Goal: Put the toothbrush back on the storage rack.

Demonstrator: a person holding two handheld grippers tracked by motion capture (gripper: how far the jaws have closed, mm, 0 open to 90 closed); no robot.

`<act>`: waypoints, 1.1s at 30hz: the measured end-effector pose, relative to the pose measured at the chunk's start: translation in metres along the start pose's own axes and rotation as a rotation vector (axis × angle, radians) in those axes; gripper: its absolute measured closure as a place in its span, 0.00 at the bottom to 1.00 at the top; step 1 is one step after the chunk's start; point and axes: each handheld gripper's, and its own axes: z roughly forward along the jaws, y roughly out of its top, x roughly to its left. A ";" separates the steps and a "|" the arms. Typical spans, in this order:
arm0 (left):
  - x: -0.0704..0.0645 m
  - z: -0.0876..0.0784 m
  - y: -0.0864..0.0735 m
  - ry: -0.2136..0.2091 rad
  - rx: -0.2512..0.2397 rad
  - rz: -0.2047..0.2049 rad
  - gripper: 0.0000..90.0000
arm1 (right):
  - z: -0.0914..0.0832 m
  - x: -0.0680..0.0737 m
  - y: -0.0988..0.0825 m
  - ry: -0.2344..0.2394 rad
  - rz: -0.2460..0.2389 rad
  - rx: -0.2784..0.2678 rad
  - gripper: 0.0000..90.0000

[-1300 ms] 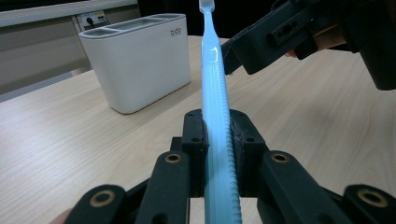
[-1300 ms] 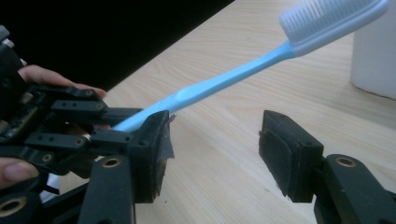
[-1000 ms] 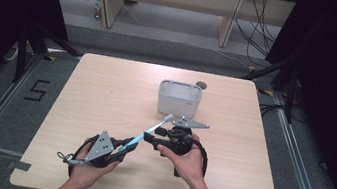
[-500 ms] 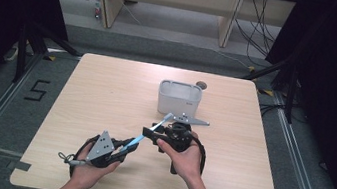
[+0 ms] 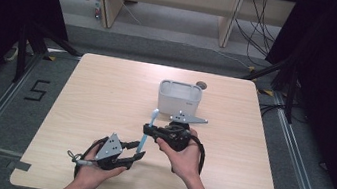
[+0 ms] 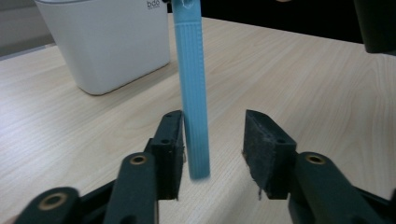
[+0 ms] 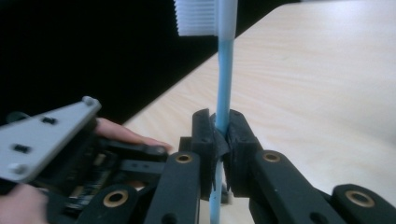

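The blue toothbrush (image 5: 148,129) is off the counter, held between the two hands over the near middle of it, its white bristle head (image 7: 197,17) tipped up and away toward the white bin (image 5: 179,97). The right gripper (image 7: 220,140) has its fingers (image 7: 203,140) clamped on the slim neck just below the bristles, which looks like the firm hold that now carries the brush. The left gripper (image 6: 212,149) has just been letting go: its fingers (image 6: 170,149) have been spreading and stand parted, the ribbed handle end still hanging between them, close to one pad and well clear of the other. I take this for a hand-over from left to right, the brush kept fairly upright so it can go handle-first or head-first into the bin, which stands just beyond on the wooden counter (image 5: 106,90). A small dark round thing (image 5: 202,85) sits just behind the bin; I cannot tell what it is. On the bin's rim there is small grey lettering (image 6: 152,4) that reads something like "bdo", too cropped to be sure. On the floor (image 5: 1,115) left of the counter a "5" (image 5: 38,90) is laid out in black tape.
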 end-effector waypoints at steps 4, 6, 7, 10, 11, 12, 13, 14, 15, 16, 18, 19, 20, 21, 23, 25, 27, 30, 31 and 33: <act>0.000 -0.010 0.002 0.009 -0.001 0.000 0.53 | -0.008 0.002 0.005 -0.085 -0.077 0.002 0.94; 0.001 -0.014 0.001 0.013 0.000 -0.003 0.51 | -0.011 -0.001 0.007 -0.115 -0.132 -0.006 0.94; 0.002 -0.015 0.000 0.010 -0.014 -0.014 0.50 | -0.013 -0.002 0.008 -0.129 -0.136 -0.003 0.94; 0.004 -0.019 -0.002 0.025 -0.013 -0.021 0.50 | -0.018 -0.004 0.008 -0.160 -0.155 -0.001 0.94; 0.006 -0.024 -0.005 0.040 -0.016 -0.028 0.49 | -0.020 -0.005 0.008 -0.175 -0.162 -0.003 0.94; 0.007 -0.025 -0.006 0.040 -0.025 -0.035 0.49 | -0.022 -0.006 0.009 -0.197 -0.171 -0.001 0.94; 0.007 -0.025 -0.006 0.040 -0.025 -0.035 0.49 | -0.024 -0.006 0.009 -0.203 -0.162 0.006 0.94; 0.008 -0.029 -0.007 0.052 -0.015 -0.038 0.49 | -0.024 -0.006 0.009 -0.203 -0.162 0.006 0.94; 0.012 -0.034 -0.011 0.069 -0.019 -0.048 0.48 | -0.030 -0.008 0.010 -0.225 -0.182 0.009 0.94; 0.012 -0.034 -0.011 0.069 -0.019 -0.048 0.48 | -0.030 -0.008 0.010 -0.225 -0.182 0.009 0.94; 0.016 -0.038 -0.015 0.091 -0.027 -0.064 0.48 | -0.034 -0.010 0.010 -0.238 -0.176 -0.004 0.94; 0.020 -0.041 -0.019 0.103 -0.050 -0.078 0.48 | -0.039 -0.013 0.011 -0.255 -0.187 -0.004 0.94; 0.021 -0.042 -0.020 0.110 -0.053 -0.081 0.47 | -0.041 -0.014 0.011 -0.267 -0.174 -0.008 0.94; 0.021 -0.042 -0.020 0.110 -0.053 -0.081 0.47 | -0.041 -0.014 0.011 -0.267 -0.174 -0.008 0.94; 0.025 -0.047 -0.023 0.138 -0.043 -0.091 0.47 | -0.044 -0.018 0.012 -0.290 -0.197 -0.029 0.94; 0.026 -0.048 -0.024 0.143 -0.045 -0.098 0.47 | -0.046 -0.020 0.012 -0.297 -0.190 -0.036 0.94; 0.029 -0.049 -0.028 0.154 -0.059 -0.109 0.47 | -0.049 -0.020 0.012 -0.317 -0.180 -0.032 0.94; 0.034 -0.051 -0.033 0.173 -0.082 -0.120 0.47 | -0.051 -0.023 0.012 -0.327 -0.175 -0.037 0.94; 0.035 -0.051 -0.034 0.181 -0.088 -0.121 0.47 | -0.051 -0.024 0.012 -0.327 -0.184 -0.043 0.94; 0.036 -0.052 -0.034 0.190 -0.100 -0.119 0.47 | -0.051 -0.025 0.012 -0.327 -0.183 -0.052 0.94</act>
